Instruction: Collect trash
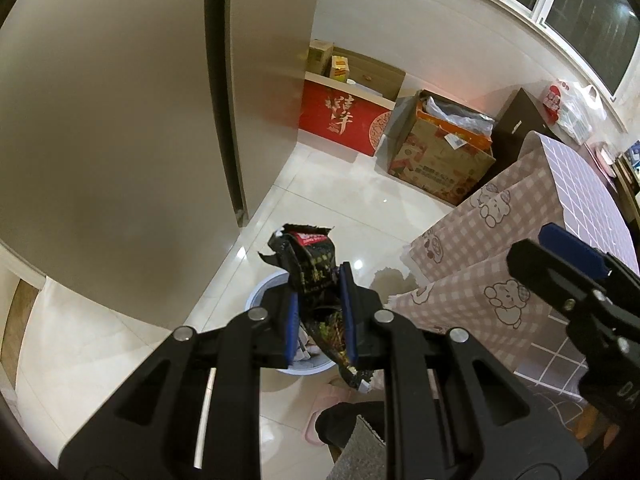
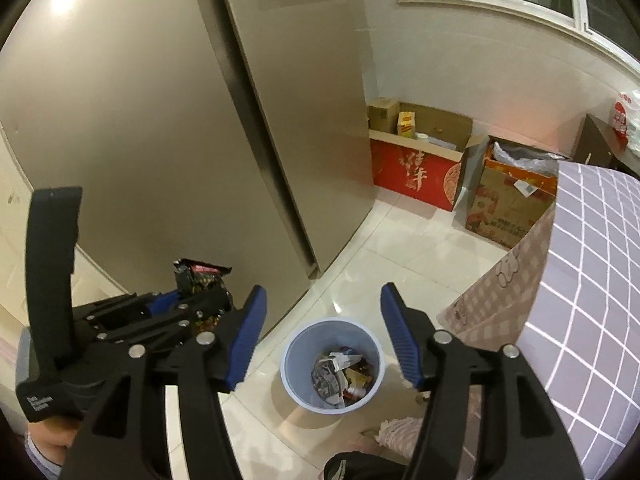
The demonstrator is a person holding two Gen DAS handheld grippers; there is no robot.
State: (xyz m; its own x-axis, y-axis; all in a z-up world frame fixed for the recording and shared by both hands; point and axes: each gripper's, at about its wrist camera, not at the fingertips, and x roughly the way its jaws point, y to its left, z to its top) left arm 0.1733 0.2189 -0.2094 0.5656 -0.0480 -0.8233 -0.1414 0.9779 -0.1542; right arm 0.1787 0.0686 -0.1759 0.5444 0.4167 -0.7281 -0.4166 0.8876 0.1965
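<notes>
My left gripper [image 1: 318, 312] is shut on a crumpled black snack wrapper [image 1: 310, 264], which sticks up between its blue pads. Beneath it on the floor stands a pale blue trash bin [image 1: 260, 292], mostly hidden by the gripper. In the right wrist view the bin [image 2: 333, 364] shows in full, with several wrappers and papers inside. My right gripper [image 2: 320, 328] hangs above the bin, jaws open, nothing between its blue pads. The left gripper [image 2: 188, 300] with the wrapper [image 2: 200, 276] is at the left in that view. The right gripper's blue-tipped finger [image 1: 568, 248] shows at the right of the left wrist view.
A tall beige refrigerator [image 2: 200, 120] stands left of the bin. A table with a pink checked cloth [image 2: 592, 280] is on the right. Cardboard boxes [image 2: 508, 204] and a red box [image 2: 416, 172] line the far wall. A person's slippered foot [image 1: 320, 420] is near the bin.
</notes>
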